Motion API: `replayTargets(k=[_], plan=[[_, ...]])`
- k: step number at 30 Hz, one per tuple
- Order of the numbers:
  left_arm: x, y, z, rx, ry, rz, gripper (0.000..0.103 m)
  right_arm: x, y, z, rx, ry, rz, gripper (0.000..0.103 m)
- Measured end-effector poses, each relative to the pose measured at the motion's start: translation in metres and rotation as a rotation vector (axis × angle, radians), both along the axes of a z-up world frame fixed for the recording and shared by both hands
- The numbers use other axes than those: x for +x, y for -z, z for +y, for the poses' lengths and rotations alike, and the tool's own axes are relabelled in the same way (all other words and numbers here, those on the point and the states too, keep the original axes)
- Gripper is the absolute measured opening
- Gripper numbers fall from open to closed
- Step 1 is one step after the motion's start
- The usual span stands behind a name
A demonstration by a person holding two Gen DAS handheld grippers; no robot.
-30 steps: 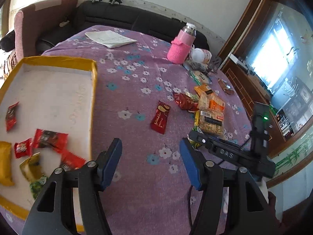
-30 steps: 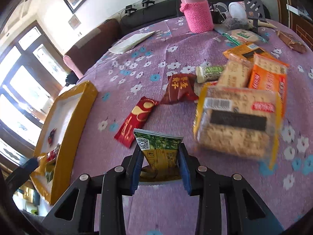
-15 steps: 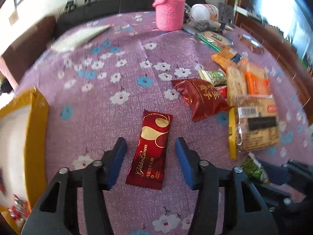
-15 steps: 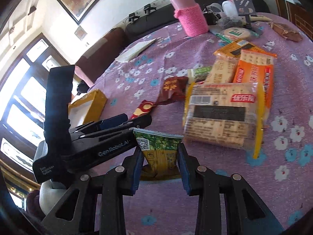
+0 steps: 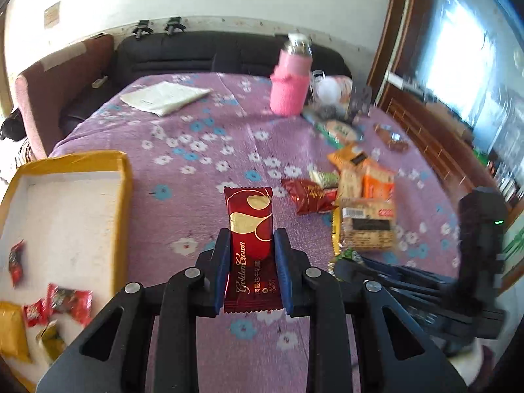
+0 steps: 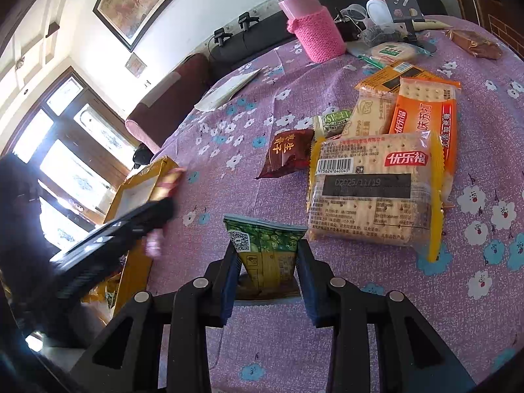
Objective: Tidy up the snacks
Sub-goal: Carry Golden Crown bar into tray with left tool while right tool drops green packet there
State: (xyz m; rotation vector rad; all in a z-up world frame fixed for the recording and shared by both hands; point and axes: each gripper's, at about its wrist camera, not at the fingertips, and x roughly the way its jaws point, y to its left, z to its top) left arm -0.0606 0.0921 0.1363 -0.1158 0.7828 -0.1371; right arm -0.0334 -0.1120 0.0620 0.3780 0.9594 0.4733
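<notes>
My left gripper (image 5: 250, 255) is shut on a red GoldenCrown wafer packet (image 5: 250, 226) and holds it above the purple cloth. The yellow-rimmed tray (image 5: 122, 203) with several small red and yellow snacks lies to its left. My right gripper (image 6: 265, 262) is shut on a green snack packet (image 6: 267, 245) just above the cloth. A heap of cracker packets (image 6: 373, 186) and a dark red packet (image 6: 286, 154) lies ahead of it to the right. The left gripper shows blurred in the right wrist view (image 6: 160, 206), beside the tray (image 6: 150, 180).
A pink-sleeved flask (image 5: 290, 82) stands at the table's far side with cups and a phone stand (image 6: 402, 3) beside it. Folded paper (image 5: 163, 96) lies at the far left. A black sofa (image 5: 196, 55) runs behind the table.
My left gripper closed on the red wafer packet and lifted it off the cloth, turning back toward the tray. My right gripper keeps holding the green packet.
</notes>
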Motion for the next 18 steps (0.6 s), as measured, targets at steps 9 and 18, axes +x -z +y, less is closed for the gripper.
replayTargets(k=[9,18], plan=[[-0.069,-0.038,0.054,-0.141,-0.047,-0.125,0.023,-0.008,-0.009,0.004,-0.007,0.002,-0.061,0.034],[-0.094,-0.043,0.091,-0.147,-0.152,-0.179,0.024,-0.005,-0.005,0.007,0.000,-0.011,-0.042,0.032]])
